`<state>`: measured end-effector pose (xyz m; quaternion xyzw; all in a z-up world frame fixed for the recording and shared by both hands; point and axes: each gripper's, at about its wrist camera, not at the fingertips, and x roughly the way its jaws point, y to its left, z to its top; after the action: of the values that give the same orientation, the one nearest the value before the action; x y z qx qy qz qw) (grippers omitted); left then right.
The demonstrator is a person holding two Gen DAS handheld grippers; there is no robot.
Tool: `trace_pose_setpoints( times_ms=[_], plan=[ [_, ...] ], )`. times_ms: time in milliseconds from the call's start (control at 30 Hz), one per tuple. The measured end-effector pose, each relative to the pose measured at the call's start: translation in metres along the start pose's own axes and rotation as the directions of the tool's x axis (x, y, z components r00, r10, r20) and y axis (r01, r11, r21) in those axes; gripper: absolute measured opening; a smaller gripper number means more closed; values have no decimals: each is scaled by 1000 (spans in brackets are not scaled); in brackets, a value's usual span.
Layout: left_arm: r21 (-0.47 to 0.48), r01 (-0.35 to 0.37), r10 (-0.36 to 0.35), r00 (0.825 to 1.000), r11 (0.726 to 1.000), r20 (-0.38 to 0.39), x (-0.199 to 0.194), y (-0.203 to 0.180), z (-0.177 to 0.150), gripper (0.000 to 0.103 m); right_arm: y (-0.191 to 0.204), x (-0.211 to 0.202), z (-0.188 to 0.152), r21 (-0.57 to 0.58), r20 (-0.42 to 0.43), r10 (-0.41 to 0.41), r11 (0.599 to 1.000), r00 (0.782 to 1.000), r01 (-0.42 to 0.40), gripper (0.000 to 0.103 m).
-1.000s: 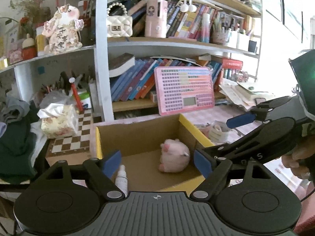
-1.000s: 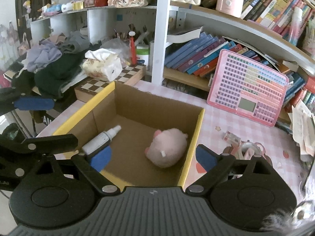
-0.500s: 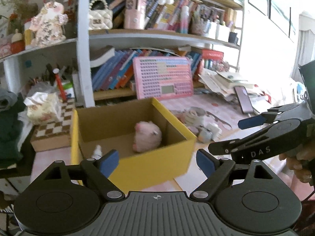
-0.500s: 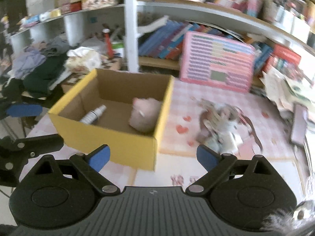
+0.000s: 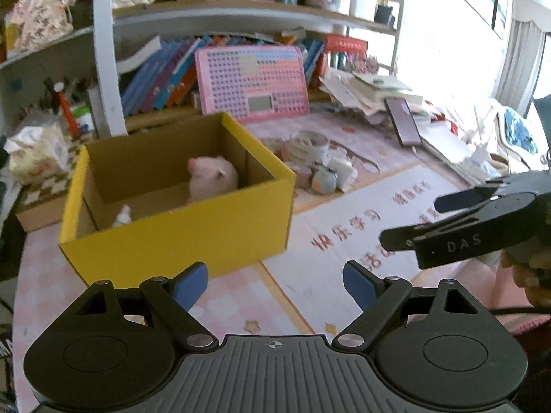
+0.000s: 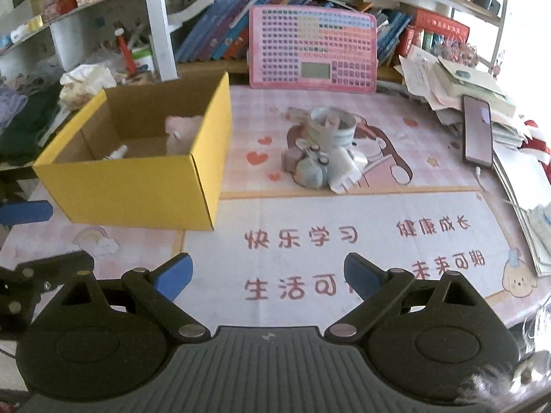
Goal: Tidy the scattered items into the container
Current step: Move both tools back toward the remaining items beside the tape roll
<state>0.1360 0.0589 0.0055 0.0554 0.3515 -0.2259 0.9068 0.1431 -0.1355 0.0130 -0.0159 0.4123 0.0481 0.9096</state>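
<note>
Both grippers are empty. The left gripper [image 5: 275,284] has its jaws spread wide, having just opened a little further, with only bare mat between them; the right gripper [image 6: 268,273] likewise stands with jaws wide and nothing held. The yellow box [image 6: 137,186] sits on the left part of the tabletop [image 6: 344,213], open at the top, with a pink plush toy [image 6: 180,132] and a small white bottle [image 6: 118,153] already lying inside. The items still outside form one heap [image 6: 320,158] on the pink mat, just right of the box and apart from it: a roll of tape, a grey-blue round piece and some white bits, too tangled to separate by eye. From the right gripper the heap lies ahead and slightly right of centre; from the left gripper it lies ahead and well to the right, past the box's near corner. The right hand is judged the nearer and better aligned. The heap has no clear long axis. A phone [image 6: 477,134] and stacked papers [image 6: 461,82] lie further right.
</note>
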Motion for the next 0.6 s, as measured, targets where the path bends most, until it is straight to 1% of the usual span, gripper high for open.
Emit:
trace_pose_setpoints(
  times_ms=[133,367,600],
  plan=[
    [-14,-16,15,999,1000,-49,10,-10,-2,88,-4,8,-1,-49,-19,11,999,1000,-12,95],
    [-81,-78,70,994,994,-88,19,-27,2,88,-20,22,5,-115,-64,93,988,994,-100,95],
    [-135,-161,144,981,978,-128,31,-50,7,88,-41,38,14,-163,-103,178,968,979,-193,95]
  ],
)
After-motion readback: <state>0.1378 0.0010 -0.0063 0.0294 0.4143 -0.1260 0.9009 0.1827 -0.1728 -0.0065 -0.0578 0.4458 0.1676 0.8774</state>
